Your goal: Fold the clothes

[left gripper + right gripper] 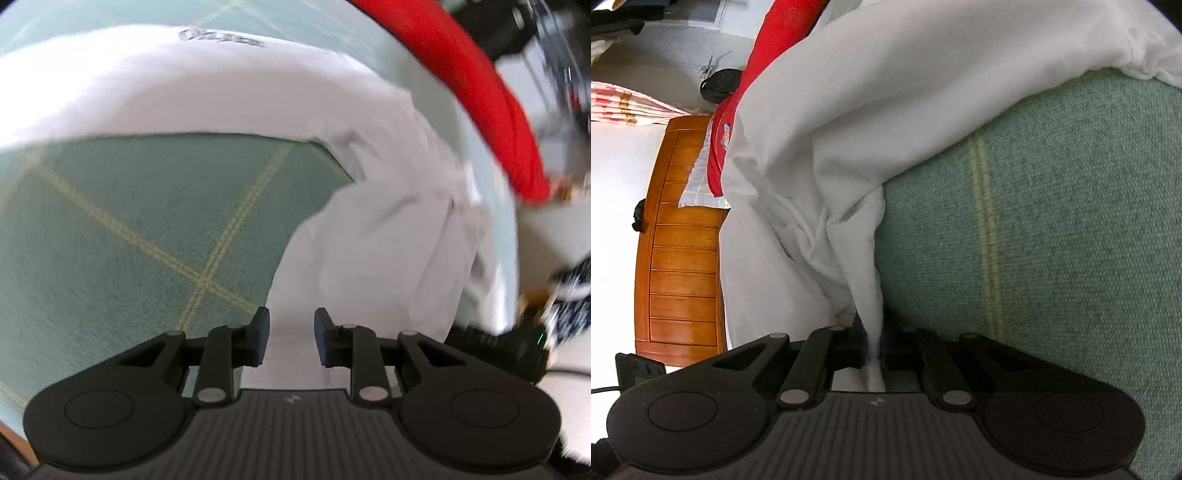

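From my left wrist camera I see one white garment (229,99) spread on the green checked bedcover (129,221), its grey print too blurred to read, and one red garment (491,110) beyond. My left gripper (291,341) hovers over a white fold, fingers apart. On the right wrist camera, my right gripper (873,349) has its fingers pinched on the white cloth; the red garment's small print is illegible.

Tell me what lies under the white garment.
The white garment lies on a green cloth with yellow lines. A red garment lies beyond it. Whatever is beneath the white fabric's middle is covered.
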{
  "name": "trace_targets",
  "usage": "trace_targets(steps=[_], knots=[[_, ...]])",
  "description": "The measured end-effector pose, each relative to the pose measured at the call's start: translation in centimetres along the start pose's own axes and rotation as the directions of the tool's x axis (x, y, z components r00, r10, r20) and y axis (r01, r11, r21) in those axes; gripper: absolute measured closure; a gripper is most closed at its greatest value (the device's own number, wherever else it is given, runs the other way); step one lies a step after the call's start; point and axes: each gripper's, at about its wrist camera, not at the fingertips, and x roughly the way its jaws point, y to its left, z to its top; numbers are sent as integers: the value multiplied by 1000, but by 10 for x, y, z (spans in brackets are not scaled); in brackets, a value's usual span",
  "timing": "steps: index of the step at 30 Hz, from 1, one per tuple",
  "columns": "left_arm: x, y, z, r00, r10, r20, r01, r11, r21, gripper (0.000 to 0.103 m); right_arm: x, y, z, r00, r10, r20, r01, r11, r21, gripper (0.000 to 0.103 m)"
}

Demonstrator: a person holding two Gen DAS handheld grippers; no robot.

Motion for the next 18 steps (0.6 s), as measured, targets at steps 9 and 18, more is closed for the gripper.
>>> trace_targets(steps=[9, 18], knots=[[27, 54, -12, 983, -174, -51, 165, 975, -147, 64, 6, 3, 5, 999, 15, -37, -15, 1000, -6, 98], [63, 73, -1, 919, -352, -178, 310, 923, -227, 63, 11, 5, 10, 998, 25, -54, -25, 1000, -1, 97]])
